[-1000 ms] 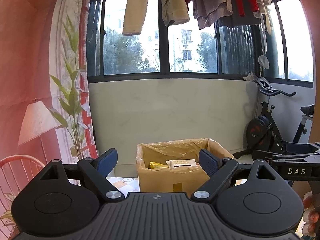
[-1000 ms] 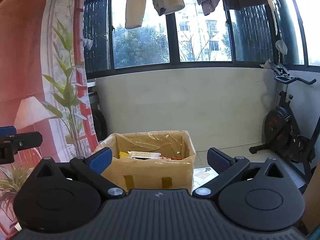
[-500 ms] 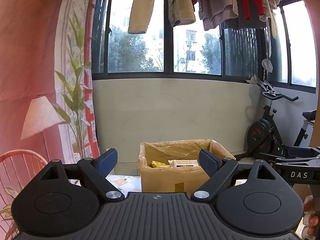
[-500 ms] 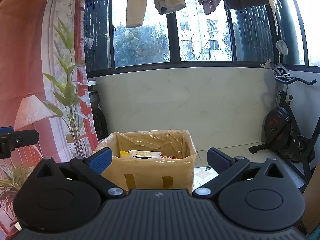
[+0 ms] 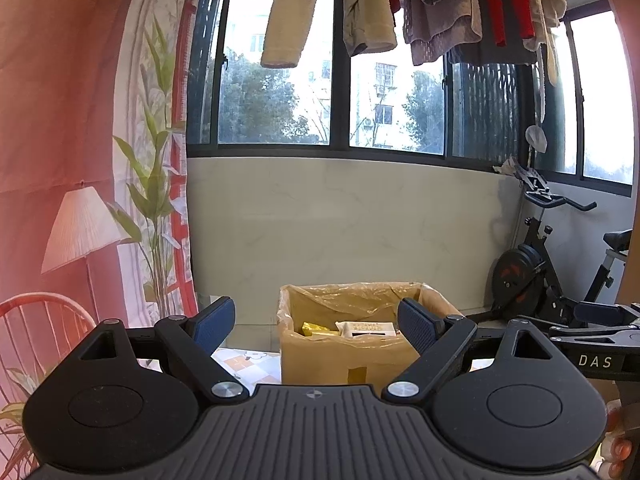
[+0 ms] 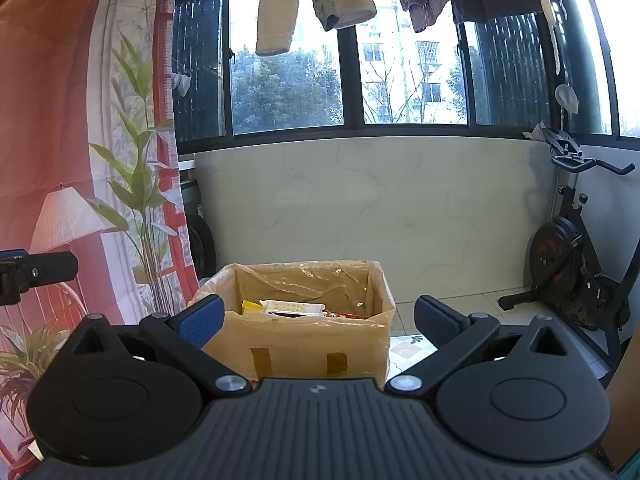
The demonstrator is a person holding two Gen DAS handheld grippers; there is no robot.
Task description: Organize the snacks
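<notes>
A cardboard box lined with clear plastic stands ahead on a patterned surface; it also shows in the right wrist view. Inside lie a yellow packet, a white snack pack and, in the right wrist view, a yellow packet, a white pack and a red packet. My left gripper is open and empty, short of the box. My right gripper is open and empty, also short of it.
An exercise bike stands at the right, also in the right wrist view. A printed curtain hangs on the left. Laundry hangs above the window. The other gripper shows at the right edge and left edge.
Both views have tilted slightly upward, so the box sits a little lower in the frames. Both grippers stay open and empty.
</notes>
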